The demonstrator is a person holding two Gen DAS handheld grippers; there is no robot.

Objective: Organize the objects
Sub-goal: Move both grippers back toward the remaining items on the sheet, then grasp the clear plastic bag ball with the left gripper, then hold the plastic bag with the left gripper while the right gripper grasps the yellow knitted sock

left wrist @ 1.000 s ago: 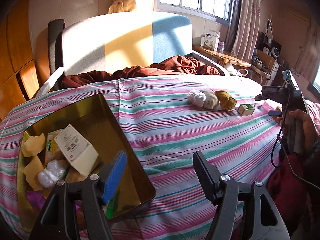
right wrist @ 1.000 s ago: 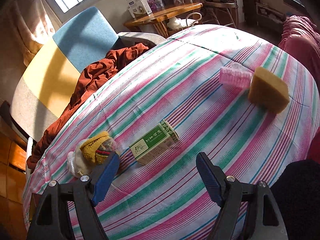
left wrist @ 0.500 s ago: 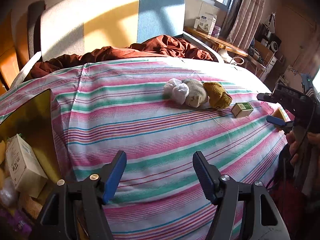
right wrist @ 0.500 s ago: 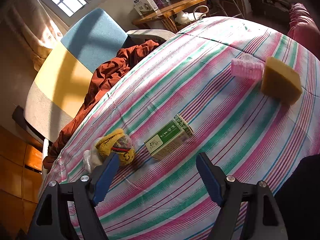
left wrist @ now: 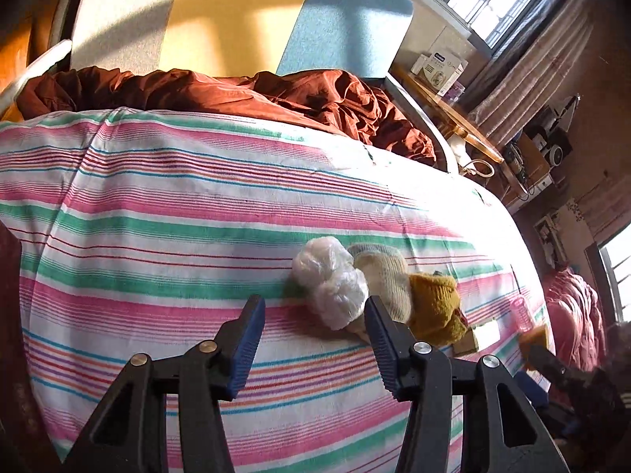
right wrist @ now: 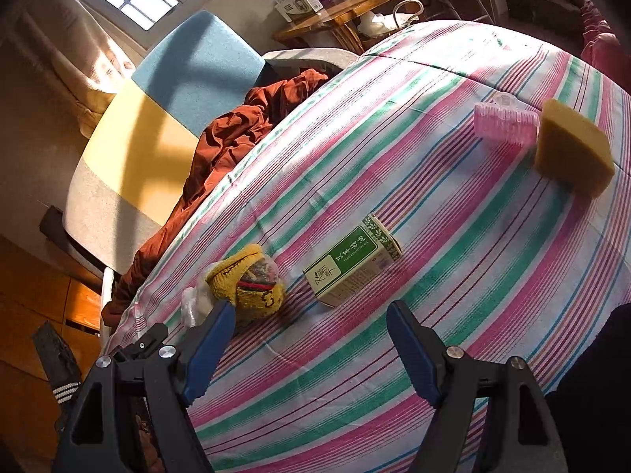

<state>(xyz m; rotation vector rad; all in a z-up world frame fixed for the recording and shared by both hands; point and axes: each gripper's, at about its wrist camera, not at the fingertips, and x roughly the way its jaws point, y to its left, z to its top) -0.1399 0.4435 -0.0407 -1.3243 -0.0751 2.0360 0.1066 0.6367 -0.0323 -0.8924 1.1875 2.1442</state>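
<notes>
Jaws apart, both empty | left gripper (left wrist: 313, 341) near plastic wad (left wrist: 329, 282)

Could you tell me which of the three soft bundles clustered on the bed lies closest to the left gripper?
The white plastic bag bundle, leftmost of the row; the cream sock and mustard knit lie beyond it, off the open left gripper.

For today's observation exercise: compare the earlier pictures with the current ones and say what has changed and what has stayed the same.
The left claw has swung away from the gold tin, now out of view, and closed in on the white plastic bag beside the knitted bundle. It took hold of nothing. The right claw drifted only slightly toward the green box. Both claws stay open; the sponge and pink clip lie unmoved.
</notes>
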